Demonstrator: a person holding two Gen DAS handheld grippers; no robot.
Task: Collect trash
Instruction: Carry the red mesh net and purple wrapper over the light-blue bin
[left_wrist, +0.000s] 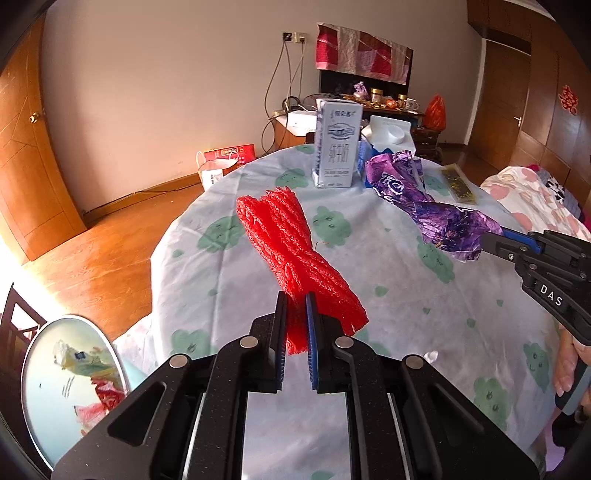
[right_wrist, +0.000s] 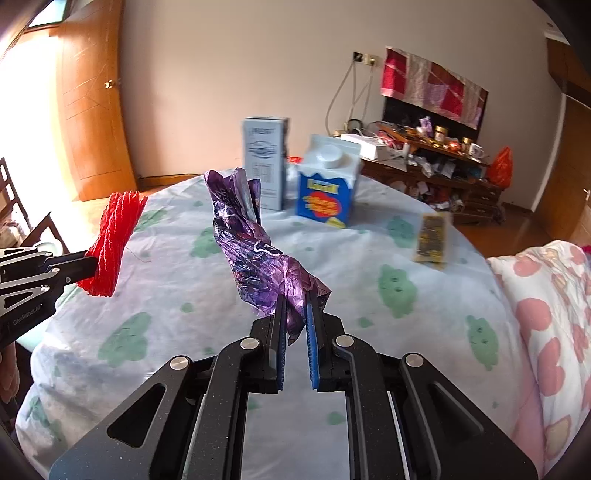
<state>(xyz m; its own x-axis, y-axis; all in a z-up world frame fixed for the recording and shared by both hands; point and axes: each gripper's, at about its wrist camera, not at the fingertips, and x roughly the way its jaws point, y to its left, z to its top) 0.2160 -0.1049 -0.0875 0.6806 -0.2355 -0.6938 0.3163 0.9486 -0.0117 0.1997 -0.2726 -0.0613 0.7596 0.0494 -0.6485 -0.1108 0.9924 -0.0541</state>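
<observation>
Here the left hand-held gripper (left_wrist: 296, 299) pinches a red foam net (left_wrist: 291, 254) at its near end, at the centre of the left wrist view, lifted over the surface (left_wrist: 369, 266) with its pale green-patterned cloth. The right hand-held gripper (right_wrist: 295, 301) is pressed shut on a crumpled purple wrapper (right_wrist: 255, 251), at centre in the right wrist view. Only the left wrist view shows the round bin (left_wrist: 70, 384) at lower left, with scraps already inside, and the person's fingers (left_wrist: 569, 365) at the right edge. Only the right wrist view shows the printed face of the blue carton (right_wrist: 327, 184). Both views show the tall grey carton (left_wrist: 338, 144) and a flat dark packet (right_wrist: 432, 236) lying on the surface.
</observation>
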